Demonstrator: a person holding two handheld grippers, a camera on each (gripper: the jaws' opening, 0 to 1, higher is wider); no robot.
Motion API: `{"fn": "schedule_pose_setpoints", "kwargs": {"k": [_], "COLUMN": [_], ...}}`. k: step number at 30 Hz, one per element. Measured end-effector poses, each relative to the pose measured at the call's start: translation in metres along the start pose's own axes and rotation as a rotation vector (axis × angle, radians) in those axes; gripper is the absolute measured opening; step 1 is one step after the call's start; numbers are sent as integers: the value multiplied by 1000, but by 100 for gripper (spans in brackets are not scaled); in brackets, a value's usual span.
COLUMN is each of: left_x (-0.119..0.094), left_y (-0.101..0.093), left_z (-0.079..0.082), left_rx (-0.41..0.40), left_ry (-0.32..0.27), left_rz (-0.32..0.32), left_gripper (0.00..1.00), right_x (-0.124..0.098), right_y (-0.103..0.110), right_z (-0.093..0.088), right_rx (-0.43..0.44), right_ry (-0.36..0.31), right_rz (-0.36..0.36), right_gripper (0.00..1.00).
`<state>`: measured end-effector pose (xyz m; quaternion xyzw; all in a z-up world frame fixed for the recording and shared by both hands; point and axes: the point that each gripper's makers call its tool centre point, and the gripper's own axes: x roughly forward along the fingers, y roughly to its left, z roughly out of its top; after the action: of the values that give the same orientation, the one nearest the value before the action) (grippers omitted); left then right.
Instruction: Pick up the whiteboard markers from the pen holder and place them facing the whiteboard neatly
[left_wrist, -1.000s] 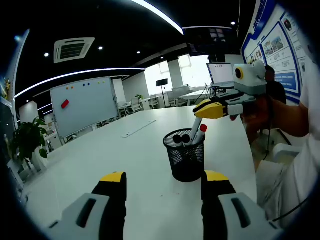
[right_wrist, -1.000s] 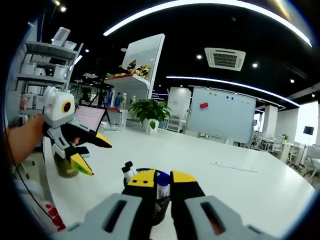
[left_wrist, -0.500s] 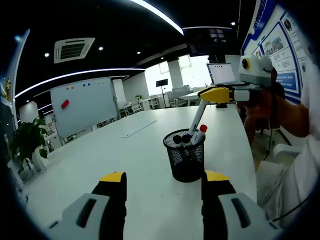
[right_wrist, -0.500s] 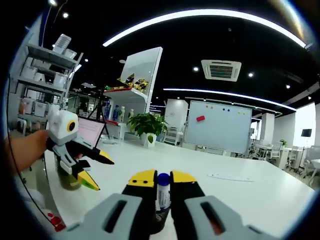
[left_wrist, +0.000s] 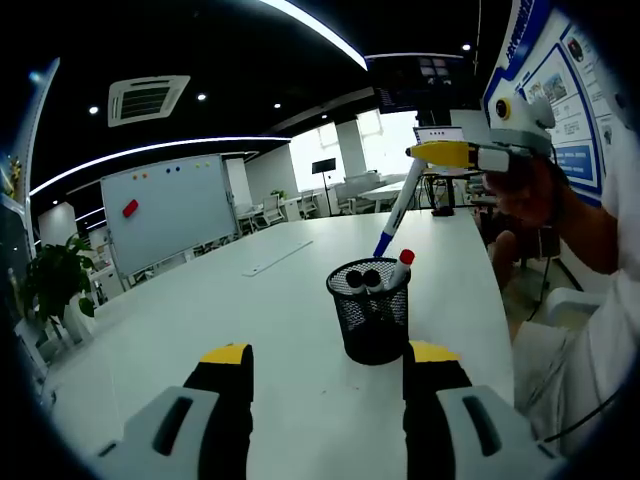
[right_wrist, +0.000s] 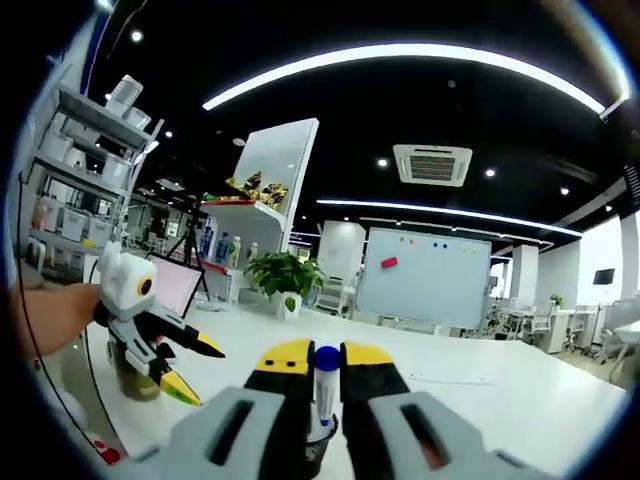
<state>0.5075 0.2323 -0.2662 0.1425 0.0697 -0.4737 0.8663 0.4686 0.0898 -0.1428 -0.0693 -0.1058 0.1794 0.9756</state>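
Marker (right_wrist: 324, 385) | clamped between right gripper (right_wrist: 325, 358) fingers (right_wrist: 285, 362) | above pen holder (left_wrist: 371, 318)

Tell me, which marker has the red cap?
The red-capped marker stands in the pen holder, on its right side in the left gripper view. The two beside it have black caps, and the marker the right gripper holds has a blue one.

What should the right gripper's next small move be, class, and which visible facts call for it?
Probably carry the blue-capped marker sideways, away from the mesh pen holder, toward bare table on the whiteboard side. The right gripper is shut on it, and its blue tip hangs just above the holder's rim, apparently clear of the markers left inside.
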Motion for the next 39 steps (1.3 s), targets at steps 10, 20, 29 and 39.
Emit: {"fn": "schedule_pose_setpoints", "kwargs": {"k": [10,20,29,39], "left_x": [0,0,0,1], "left_y": [-2,-2,-2,-4], "left_z": [1,0,0,1], "left_rx": [1,2,5,7], "left_ry": [0,-1,-1,0], "left_rz": [0,0,0,0], "left_gripper": [62,62,62,62], "right_x": [-6,-9,-11,-14], "right_y": [-12,-26,-32,-42], "right_z": [6,-8,-25,-45], "right_rx": [-33,-41,-42,56], "right_ry": [-16,15,49,68], "right_rz": [-57,-98,-118,-140], "right_gripper": [9,9,9,9]}}
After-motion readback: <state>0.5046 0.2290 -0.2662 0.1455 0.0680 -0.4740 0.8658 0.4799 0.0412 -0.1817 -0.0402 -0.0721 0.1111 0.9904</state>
